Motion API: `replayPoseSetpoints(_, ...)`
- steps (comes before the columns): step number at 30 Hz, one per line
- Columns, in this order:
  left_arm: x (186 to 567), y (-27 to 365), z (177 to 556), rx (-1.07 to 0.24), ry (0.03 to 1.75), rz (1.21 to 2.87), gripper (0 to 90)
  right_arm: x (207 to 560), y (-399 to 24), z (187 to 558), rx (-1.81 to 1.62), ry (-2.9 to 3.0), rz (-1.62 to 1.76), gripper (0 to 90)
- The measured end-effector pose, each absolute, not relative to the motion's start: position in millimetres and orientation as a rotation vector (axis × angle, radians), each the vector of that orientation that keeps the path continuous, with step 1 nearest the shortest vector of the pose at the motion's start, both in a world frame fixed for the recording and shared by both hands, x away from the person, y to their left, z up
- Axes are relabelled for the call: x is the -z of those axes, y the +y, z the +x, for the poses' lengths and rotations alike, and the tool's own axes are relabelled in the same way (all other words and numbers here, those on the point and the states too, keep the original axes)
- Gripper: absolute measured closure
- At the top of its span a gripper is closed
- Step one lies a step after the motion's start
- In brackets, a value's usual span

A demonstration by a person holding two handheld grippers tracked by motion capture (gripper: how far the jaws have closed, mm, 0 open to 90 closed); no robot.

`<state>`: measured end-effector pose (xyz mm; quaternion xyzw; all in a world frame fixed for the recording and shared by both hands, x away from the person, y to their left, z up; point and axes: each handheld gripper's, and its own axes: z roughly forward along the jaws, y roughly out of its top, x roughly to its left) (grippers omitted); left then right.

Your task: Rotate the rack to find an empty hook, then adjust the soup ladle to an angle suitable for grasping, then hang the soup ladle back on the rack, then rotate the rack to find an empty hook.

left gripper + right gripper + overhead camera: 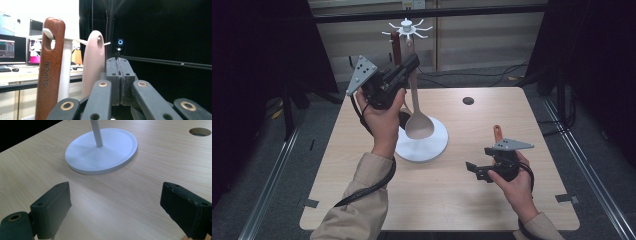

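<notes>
High view, rack: a white rack (411,31) with hooks at its top stands on a round base (432,145) on the table (452,200).
High view, spoon: a pale spoon (418,122) hangs along the pole, bowl down, low over the base.
High view, brown handle: a brown handle (396,47) hangs beside the spoon from the same top.
High view, left gripper: my left gripper (411,62) is raised to the upper part of the spoon's handle, tips right against it.
High view, right gripper: my right gripper (474,170) rests low over the table, well apart from the rack, jaws spread.
Left gripper view, jaws: my left jaws are pressed together with nothing between them.
Left gripper view, spoon: the spoon's handle end (93,62) stands just beside my jaws on their left, its hole on a hook; I cannot tell whether it touches them.
Left gripper view, brown handle: farther left, marked SUPOR (50,70), also hooked.
Right gripper view, jaws: my right jaws stand wide apart, bare table between them.
Right gripper view, base: the base (110,157) and pole lie ahead, beyond the jaws.
</notes>
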<state>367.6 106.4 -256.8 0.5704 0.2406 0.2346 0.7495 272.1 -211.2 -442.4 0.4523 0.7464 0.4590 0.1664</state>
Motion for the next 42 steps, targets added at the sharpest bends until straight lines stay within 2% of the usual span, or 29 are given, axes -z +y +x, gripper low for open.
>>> replayPoseSetpoints(21, 246.1, 98.0, 373.4, -0.525, 0.526, 1.23, 87.9, 441.2, -212.9, 271.1, -1.318, 2.12, 1.289, 8.7)
replayPoseSetpoints(42, 246.1, 106.9, 375.8, -0.535, 0.562, 1.186, 88.6, 440.5, -213.5, 271.6, -1.322, 2.117, 1.289, 8.7)
